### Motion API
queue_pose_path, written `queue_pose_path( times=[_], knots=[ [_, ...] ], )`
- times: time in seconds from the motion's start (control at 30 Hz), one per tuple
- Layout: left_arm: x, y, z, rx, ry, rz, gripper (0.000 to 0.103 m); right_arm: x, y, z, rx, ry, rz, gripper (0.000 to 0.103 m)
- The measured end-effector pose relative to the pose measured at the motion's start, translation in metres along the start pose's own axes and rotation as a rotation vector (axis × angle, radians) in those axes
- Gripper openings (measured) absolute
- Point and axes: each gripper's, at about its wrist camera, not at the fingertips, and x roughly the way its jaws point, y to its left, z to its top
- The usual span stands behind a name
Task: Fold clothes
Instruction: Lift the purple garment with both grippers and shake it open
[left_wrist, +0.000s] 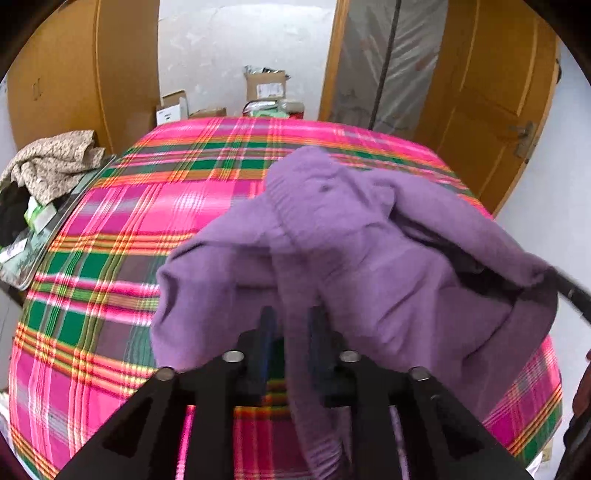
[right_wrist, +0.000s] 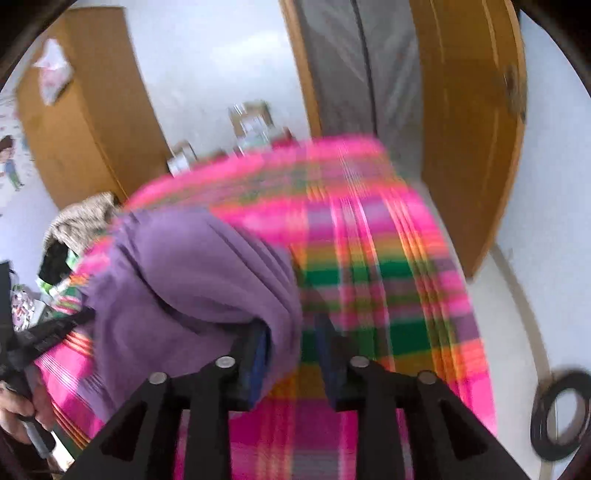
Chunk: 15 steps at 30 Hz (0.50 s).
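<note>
1. At the far left of the left wrist view, a speckled beige cloth (left_wrist: 55, 162) lies heaped on clutter beside the bed, with a dark garment (left_wrist: 13, 214) under it.
2. Behind that heap stands a wooden wardrobe (left_wrist: 74, 74), and cardboard boxes (left_wrist: 264, 88) sit against the white wall past the far edge of the bed.
3. Across the middle spreads the plaid bedspread (left_wrist: 110, 229), pink with green and orange bands.
4. On it, right of centre, is the purple sweater (left_wrist: 351, 240), bunched and partly lifted off the cover, with its ribbed band hanging down between the two fingers of the left gripper (left_wrist: 290, 328).
5. That left gripper's fingers stand a narrow gap apart with the ribbed band running through the gap; the sweater looks pinched there.
6. At the right edge of this view a dark finger of the other tool meets the sweater's raised edge.
7. In the right wrist view, which is blurred, the sweater (right_wrist: 192, 280) is on the left and drapes over the left finger of the right gripper (right_wrist: 295, 343).
8. Its fingers are slightly apart with cloth in the gap; whether it truly grips cannot be told.
9. Farther right are the wooden door (right_wrist: 472, 129) and a black ring (right_wrist: 559, 413) low at the edge.
</note>
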Motion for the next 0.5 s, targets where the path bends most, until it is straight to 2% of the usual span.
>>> queue_pose_path(
  times=[0.07, 0.1, 0.17, 0.23, 0.33, 0.43, 0.5],
  knots=[
    [0.006, 0.001, 0.007, -0.018, 0.000, -0.018, 0.029, -0.003, 0.017, 0.013, -0.098, -0.065, 0.033, 0.056],
    [0.010, 0.002, 0.010, -0.028, 0.008, -0.027, 0.029, 0.001, 0.027, 0.021, -0.159, -0.082, 0.049, 0.056],
    [0.016, 0.002, 0.014, -0.048, 0.026, -0.051, 0.037, 0.016, 0.044, 0.032, -0.243, -0.066, 0.068, 0.056],
    [0.023, 0.003, 0.019, -0.068, 0.042, -0.078, 0.048, 0.037, 0.063, 0.039, -0.328, -0.018, 0.084, 0.056],
    [0.031, 0.002, 0.023, -0.082, 0.048, -0.088, 0.059, 0.068, 0.093, 0.039, -0.476, 0.072, 0.093, 0.056],
    [0.038, 0.003, 0.027, -0.100, 0.051, -0.091, 0.062, 0.093, 0.108, 0.038, -0.539, 0.130, 0.150, 0.056],
    [0.045, 0.005, 0.031, -0.109, 0.071, -0.101, 0.062, 0.112, 0.113, 0.039, -0.563, 0.164, 0.142, 0.056]
  ],
)
